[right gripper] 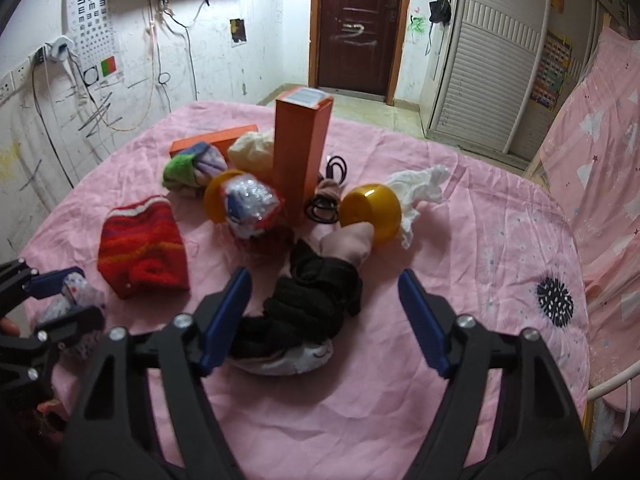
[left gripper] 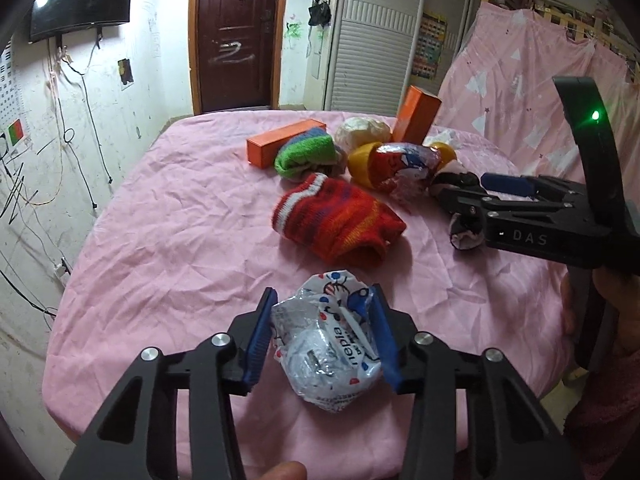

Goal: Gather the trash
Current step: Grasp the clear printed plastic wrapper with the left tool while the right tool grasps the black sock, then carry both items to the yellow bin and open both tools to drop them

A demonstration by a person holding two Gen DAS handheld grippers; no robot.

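Gripping now: the left tongs [left gripper: 326, 344] are closed on a crumpled wrapper [left gripper: 328, 346], blue pads pressing both its flanks.
Wrapper location: at the near edge of the pink-sheeted bed [left gripper: 180, 220], resting on the sheet between the pads, apart from the main clutter.
Wrapper handling: thin printed foil or plastic, judged very light, crackly and easily crushed; it should give under pressure instead of resisting, and a slick skin may slide if only a loose flap is pinched. The bulky middle, where the pads now sit, looks the safest hold.
Right tongs: the right tongs [right gripper: 324, 320] stand apart, straddling a black sock bundle [right gripper: 308, 312]; the left pad touches or nearly touches the fabric, while the right pad is clear of it, so nothing is gripped.
Sock bundle handling: soft, limp knit, probably clothing and not trash; it would sag and snag.
Other trash candidates: a second foil wrapper [right gripper: 250, 204] lying against a yellow bowl [right gripper: 216, 196], and a white crumpled tissue [right gripper: 420, 192] behind the other yellow bowl [right gripper: 372, 210]; both judged feather-light and best taken across their thickest fold.
Bystanders: red striped sock [left gripper: 336, 224], upright orange box [right gripper: 302, 152].
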